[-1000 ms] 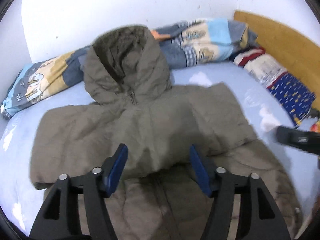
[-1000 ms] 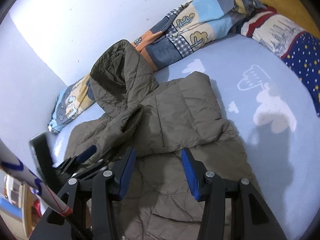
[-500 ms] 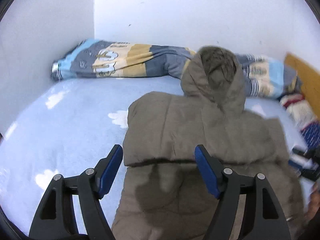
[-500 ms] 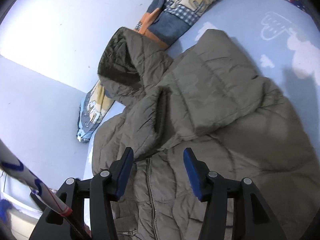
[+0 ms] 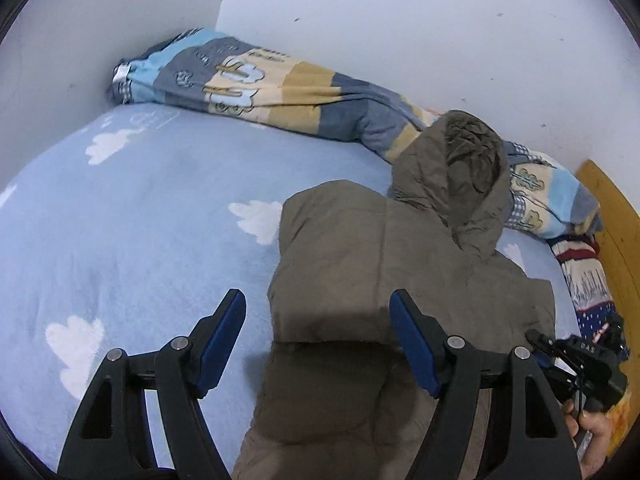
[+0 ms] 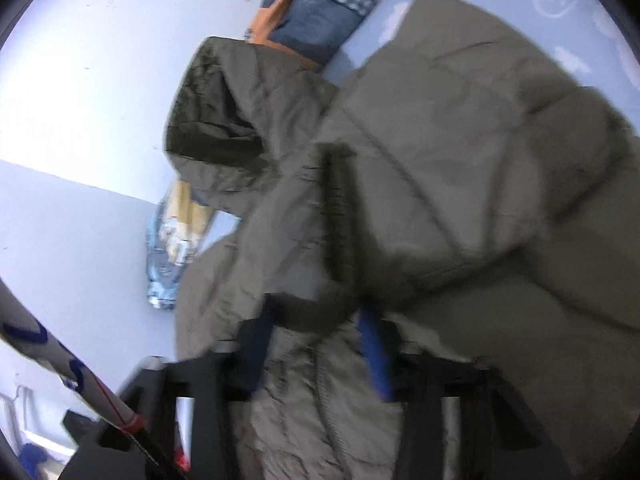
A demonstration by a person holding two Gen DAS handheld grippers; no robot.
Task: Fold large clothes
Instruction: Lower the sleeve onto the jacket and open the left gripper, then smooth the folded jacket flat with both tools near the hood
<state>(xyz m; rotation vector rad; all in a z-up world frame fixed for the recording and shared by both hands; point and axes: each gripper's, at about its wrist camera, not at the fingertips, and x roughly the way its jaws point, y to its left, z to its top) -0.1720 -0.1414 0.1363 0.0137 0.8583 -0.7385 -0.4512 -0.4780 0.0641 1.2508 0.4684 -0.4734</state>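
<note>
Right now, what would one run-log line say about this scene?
item: olive-green hooded padded jacket on blue cloud-print bedsheet | left hand-held gripper: open, empty | right hand-held gripper: closing on jacket's sleeve cuff

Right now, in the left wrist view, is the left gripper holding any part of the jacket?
No. The left gripper stands open above the olive jacket, its blue pads clear of the fabric.
</note>
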